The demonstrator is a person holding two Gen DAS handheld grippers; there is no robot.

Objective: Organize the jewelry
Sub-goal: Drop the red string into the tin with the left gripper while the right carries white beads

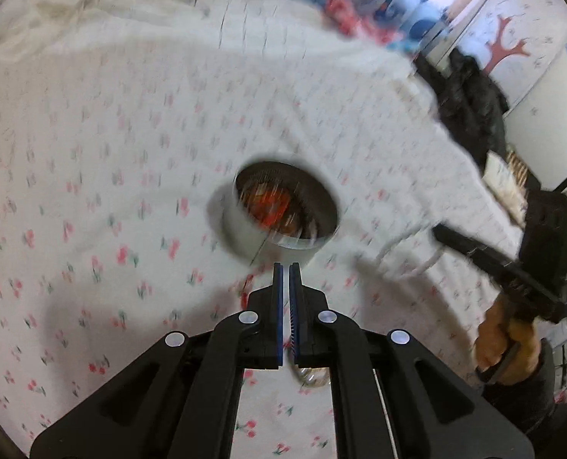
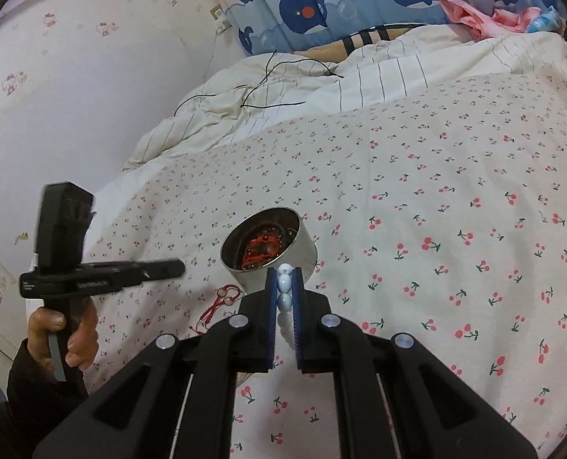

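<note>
Two grippers: right gripper [image 2: 284,281] clamps a pale bead bracelet [image 2: 284,285] just short of the tin [image 2: 279,256]; left gripper [image 1: 286,267] nearly closed, empty; no legible writing

Home bedroom, cherry-print bedsheet [image 2: 436,191], rumpled duvet [image 2: 283,88], whale-pattern curtain [image 2: 340,4], cartoon wallpaper [image 2: 73,30]

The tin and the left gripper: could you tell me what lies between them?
In the right wrist view, only bare cherry-print sheet separates the tin and left gripper.
</note>
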